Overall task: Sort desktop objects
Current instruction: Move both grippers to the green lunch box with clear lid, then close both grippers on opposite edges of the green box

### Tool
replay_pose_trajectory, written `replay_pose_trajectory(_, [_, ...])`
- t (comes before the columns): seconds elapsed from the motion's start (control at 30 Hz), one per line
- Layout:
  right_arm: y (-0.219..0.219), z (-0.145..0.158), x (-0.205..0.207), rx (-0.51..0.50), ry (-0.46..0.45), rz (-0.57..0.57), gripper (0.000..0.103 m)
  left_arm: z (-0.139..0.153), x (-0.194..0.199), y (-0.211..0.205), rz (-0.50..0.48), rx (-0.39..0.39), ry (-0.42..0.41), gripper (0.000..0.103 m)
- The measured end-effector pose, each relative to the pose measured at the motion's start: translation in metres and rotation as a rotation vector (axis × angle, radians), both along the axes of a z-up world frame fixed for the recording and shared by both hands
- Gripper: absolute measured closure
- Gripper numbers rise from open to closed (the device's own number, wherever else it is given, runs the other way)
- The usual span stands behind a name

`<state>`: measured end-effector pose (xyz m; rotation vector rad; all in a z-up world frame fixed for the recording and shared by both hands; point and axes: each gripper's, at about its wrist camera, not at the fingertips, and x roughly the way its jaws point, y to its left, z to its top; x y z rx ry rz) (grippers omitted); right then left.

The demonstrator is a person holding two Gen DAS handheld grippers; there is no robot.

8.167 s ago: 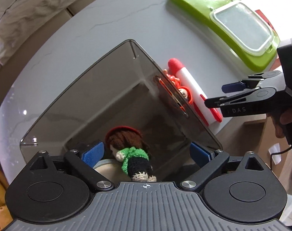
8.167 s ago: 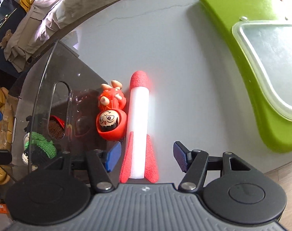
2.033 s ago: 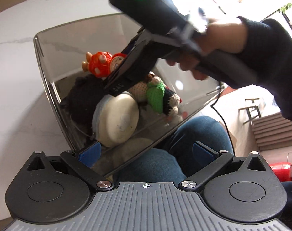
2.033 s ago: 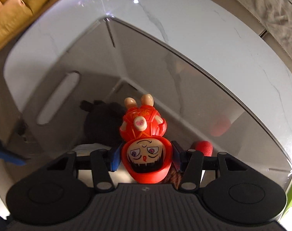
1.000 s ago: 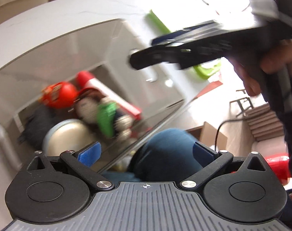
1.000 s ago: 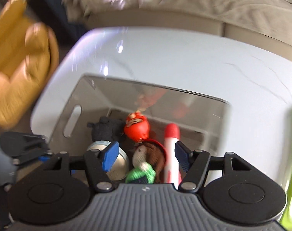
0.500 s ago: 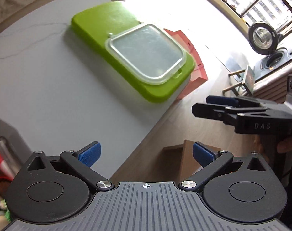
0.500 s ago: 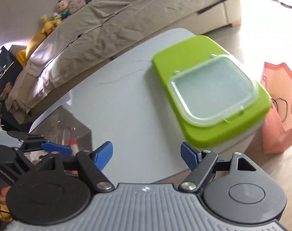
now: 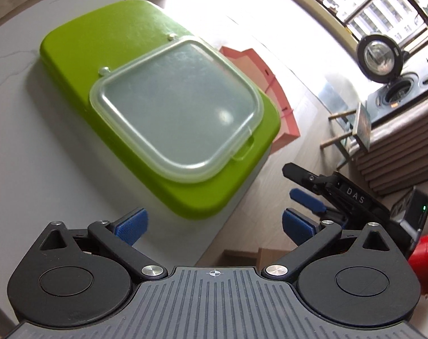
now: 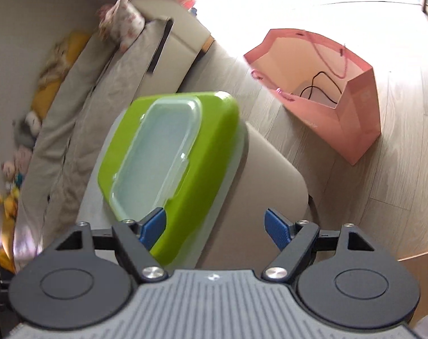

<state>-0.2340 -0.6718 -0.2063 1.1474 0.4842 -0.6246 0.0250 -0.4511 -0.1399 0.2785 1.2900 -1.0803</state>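
While both grippers hang over the desk [image 9: 21, 147] with nothing in them, the only task thing in view is the green lid [image 9: 81, 45], lying flat at the desk's far corner with the clear lid [image 9: 174, 113] stacked on top, inside its outline. Left gripper [image 9: 214, 226]: jaws spread wide, empty, the lid's near edge just ahead of the blue pads. Right gripper [image 10: 215, 226]: jaws wide too, nothing between them; it sits off the desk edge beside the lid's corner, its left pad [image 10: 153, 224] overlapping the green rim in view; contact cannot be told.

Judged step: going for the lids. To do it well, take the green one by an overhanging edge or corner, since it lies flat and offers no top grip. Come in low, jaws straddling the rim, and close on the thick rolled edge. Lifting it level matters, because the clear lid is only resting there and could slide. Alternatively take the clear one first by its small front tab [image 9: 243, 152].

Green lid: smooth matte plastic, rounded rectangle, chunky rim. Clear lid: thin, frosted, glossy, raised lip, probably flexible. Desk: pale grey stone look, slick. A pink paper bag [image 10: 355, 113] stands open on the wooden floor [image 10: 406, 169].
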Motion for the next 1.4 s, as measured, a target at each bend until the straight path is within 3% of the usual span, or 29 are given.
replay_pose_trajectory(0.13, [-0.018,-0.004,0.014,-0.173,0.011,-0.095,0.024,-0.007,0.015,0.009,0.089,-0.025,0.07,0.0])
replay_pose_trajectory(0.27, [-0.042,-0.014,0.05,-0.339,0.062,-0.02,0.033,-0.006,0.006,0.024,0.05,0.016,-0.012,0.0])
replay_pose_trajectory(0.33, [-0.049,-0.018,0.066,-0.38,0.079,0.04,0.04,-0.008,0.002,0.03,0.038,0.049,-0.036,0.0])
replay_pose_trajectory(0.47, [-0.054,-0.016,0.079,-0.412,0.095,0.075,0.043,-0.011,-0.004,0.034,0.021,0.079,-0.023,0.0])
replay_pose_trajectory(0.5, [-0.055,-0.015,0.079,-0.409,0.082,0.081,0.053,-0.012,-0.005,0.034,0.015,0.083,-0.02,0.0])
replay_pose_trajectory(0.53, [-0.055,-0.014,0.077,-0.404,0.062,0.088,0.056,-0.012,-0.006,0.033,0.009,0.087,-0.018,0.0])
replay_pose_trajectory(0.6, [-0.053,-0.01,0.071,-0.421,0.058,0.086,0.086,-0.014,-0.008,0.032,0.002,0.091,-0.009,0.0])
replay_pose_trajectory(0.67, [-0.049,-0.005,0.061,-0.417,0.038,0.101,0.103,-0.015,-0.01,0.031,-0.002,0.094,0.0,0.0])
replay_pose_trajectory(0.93, [-0.005,0.006,0.021,-0.368,-0.047,0.177,0.101,-0.02,-0.024,0.047,0.01,0.068,0.048,0.0])
replay_pose_trajectory(1.03, [0.003,0.008,0.017,-0.269,-0.089,0.183,0.072,-0.02,-0.028,0.065,0.059,0.016,0.108,0.0])
replay_pose_trajectory(1.07, [0.005,0.009,0.018,-0.227,-0.099,0.185,0.057,-0.022,-0.029,0.072,0.073,-0.006,0.133,0.0])
replay_pose_trajectory(1.17, [0.008,0.011,0.022,-0.145,-0.104,0.161,0.054,-0.027,-0.029,0.086,0.101,-0.047,0.182,0.0])
replay_pose_trajectory(1.23, [0.007,0.017,0.027,-0.187,-0.037,0.116,0.054,-0.032,-0.027,0.087,0.105,-0.038,0.185,0.0])
replay_pose_trajectory(1.33, [-0.006,0.023,0.045,-0.381,0.093,0.052,0.047,-0.039,-0.021,0.088,0.116,-0.035,0.197,0.0])
replay_pose_trajectory(1.37, [-0.015,0.02,0.056,-0.417,0.129,0.087,0.043,-0.041,-0.019,0.089,0.12,-0.043,0.208,0.0])
replay_pose_trajectory(1.4, [-0.026,0.016,0.066,-0.424,0.152,0.123,0.045,-0.042,-0.016,0.088,0.131,-0.064,0.226,0.0])
